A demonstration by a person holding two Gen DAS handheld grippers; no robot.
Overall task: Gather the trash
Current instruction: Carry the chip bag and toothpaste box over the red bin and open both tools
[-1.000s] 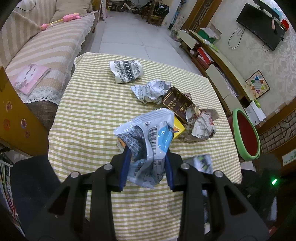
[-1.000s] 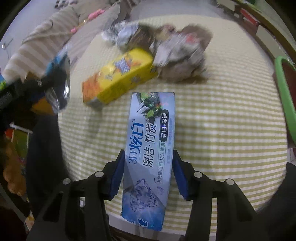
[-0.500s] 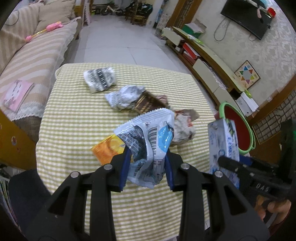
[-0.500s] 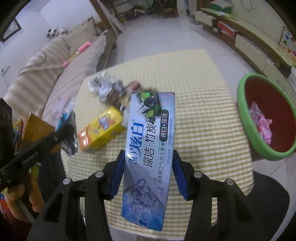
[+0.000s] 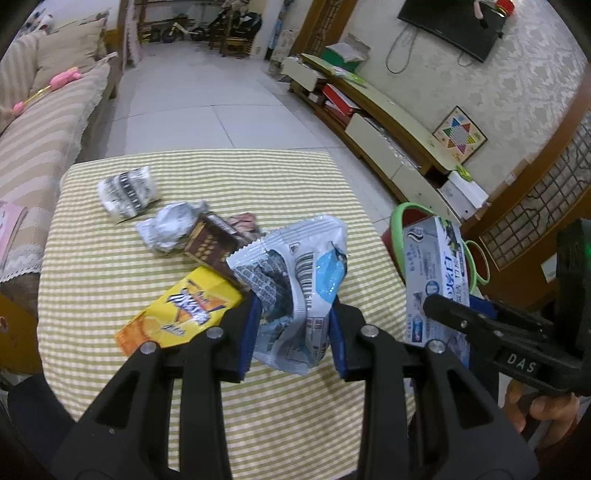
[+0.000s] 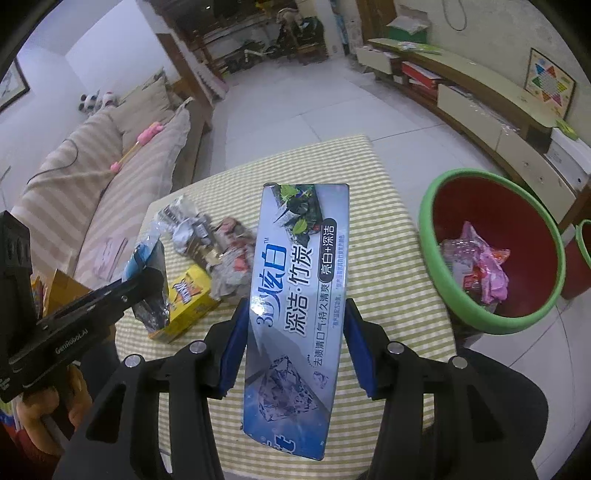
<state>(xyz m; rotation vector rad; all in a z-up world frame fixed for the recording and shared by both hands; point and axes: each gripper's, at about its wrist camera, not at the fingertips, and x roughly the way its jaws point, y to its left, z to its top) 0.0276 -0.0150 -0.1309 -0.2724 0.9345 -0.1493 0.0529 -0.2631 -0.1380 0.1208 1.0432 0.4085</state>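
Observation:
My left gripper is shut on a crumpled silver and blue snack wrapper, held above the near part of the checked table. My right gripper is shut on a long blue toothpaste box, lifted over the table's right side. That box also shows at the right of the left wrist view. A red bin with a green rim stands on the floor right of the table, with pink wrappers inside. A yellow box, a brown box and crumpled paper balls lie on the table.
A striped sofa runs along the table's left side, with a pink toy on it. A low cabinet lines the right wall under a wall-mounted television. Tiled floor stretches beyond the table. A second green-rimmed bin sits behind the first.
Both grippers rose and swung right with their loads. The toothpaste box left the tabletop, and the red bin came into the right wrist view.

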